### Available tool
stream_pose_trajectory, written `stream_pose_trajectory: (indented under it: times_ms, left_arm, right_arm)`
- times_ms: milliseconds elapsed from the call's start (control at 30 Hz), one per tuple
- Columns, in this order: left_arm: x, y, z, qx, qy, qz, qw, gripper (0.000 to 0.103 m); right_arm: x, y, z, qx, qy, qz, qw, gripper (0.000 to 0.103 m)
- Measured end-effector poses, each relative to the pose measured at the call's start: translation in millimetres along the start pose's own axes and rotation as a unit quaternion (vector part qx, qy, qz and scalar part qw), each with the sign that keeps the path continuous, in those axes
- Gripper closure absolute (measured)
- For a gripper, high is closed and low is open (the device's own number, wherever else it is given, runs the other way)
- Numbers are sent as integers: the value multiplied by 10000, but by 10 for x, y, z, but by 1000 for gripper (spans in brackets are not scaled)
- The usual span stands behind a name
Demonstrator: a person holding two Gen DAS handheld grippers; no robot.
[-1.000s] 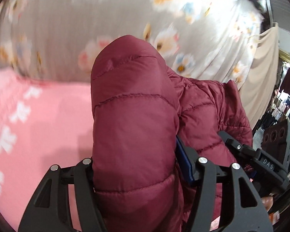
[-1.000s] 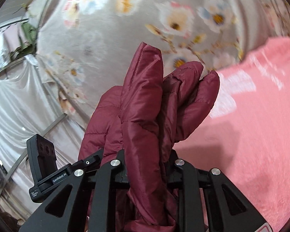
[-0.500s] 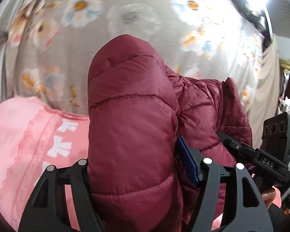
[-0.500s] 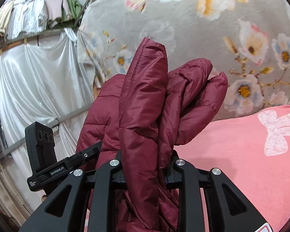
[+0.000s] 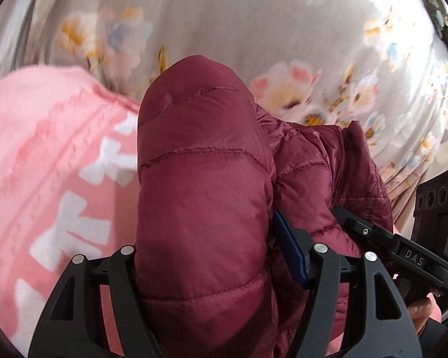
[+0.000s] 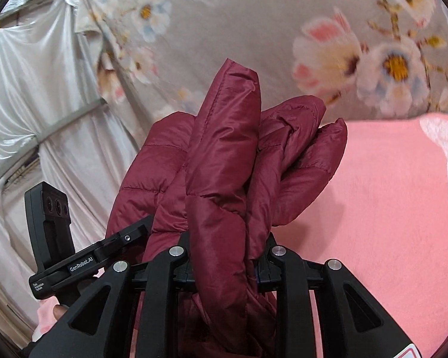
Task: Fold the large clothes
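We count one dark red quilted jacket, bunched between the fingers of both tongs, and two tongs in all: the left gripper and the right gripper. Beyond the tongs we count two spreads, one pink blanket with white bows below and beside them and one grey flowered sheet past their tips. Off to the outer side of the right tongs we see one white draped cloth.

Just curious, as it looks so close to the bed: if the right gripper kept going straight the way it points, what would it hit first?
The right gripper already clamps the maroon puffer jacket. Beyond the jacket, probably the grey floral sheet, near the pink blanket's edge; depth is unclear.
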State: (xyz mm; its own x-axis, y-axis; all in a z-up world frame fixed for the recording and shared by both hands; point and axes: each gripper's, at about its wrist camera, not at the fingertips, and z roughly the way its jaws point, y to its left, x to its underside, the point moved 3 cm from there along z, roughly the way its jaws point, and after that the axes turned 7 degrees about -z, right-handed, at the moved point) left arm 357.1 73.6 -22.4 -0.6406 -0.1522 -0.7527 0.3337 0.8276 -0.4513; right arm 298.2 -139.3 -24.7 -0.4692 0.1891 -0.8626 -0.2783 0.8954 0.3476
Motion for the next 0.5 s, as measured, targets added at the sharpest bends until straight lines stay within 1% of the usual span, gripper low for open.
stream_pose_trajectory:
  times_ms: [100, 200, 233, 267, 333, 400, 433, 467, 500]
  left_arm:
    - [132, 82, 267, -130, 205, 3, 9997, 39]
    - [226, 137, 379, -427, 219, 153, 9987, 38]
    - [245, 167, 403, -493, 238, 161, 9984, 34]
    - [245, 186, 418, -515, 282, 116, 9982, 30]
    - [227, 276, 462, -531, 381, -109, 9978, 26]
    - [219, 339, 450, -580, 448, -295, 9969, 24]
    - [216, 364, 414, -662, 452, -369, 9961, 20]
    - [211, 386, 329, -833, 407, -435, 9947, 15]
    - [207, 397, 236, -944, 355, -491, 9937, 14]
  right_arm:
    - [181, -222, 215, 101, 200, 177, 9996, 80]
    - [322, -402, 398, 191, 401, 363, 9984, 79]
    - [351, -438, 441, 219, 445, 401, 9980, 79]
    - [404, -501, 483, 248, 489, 468, 9974, 77]
    - [497, -606, 553, 292, 561, 603, 9962, 70]
    - [582, -697, 608, 378, 657, 773, 9941, 59]
    - [598, -748, 606, 312, 625, 966, 9929, 58]
    - [597, -776, 581, 292, 642, 1090, 9915, 56]
    - [588, -785, 516, 354, 685, 1155, 9903, 54]
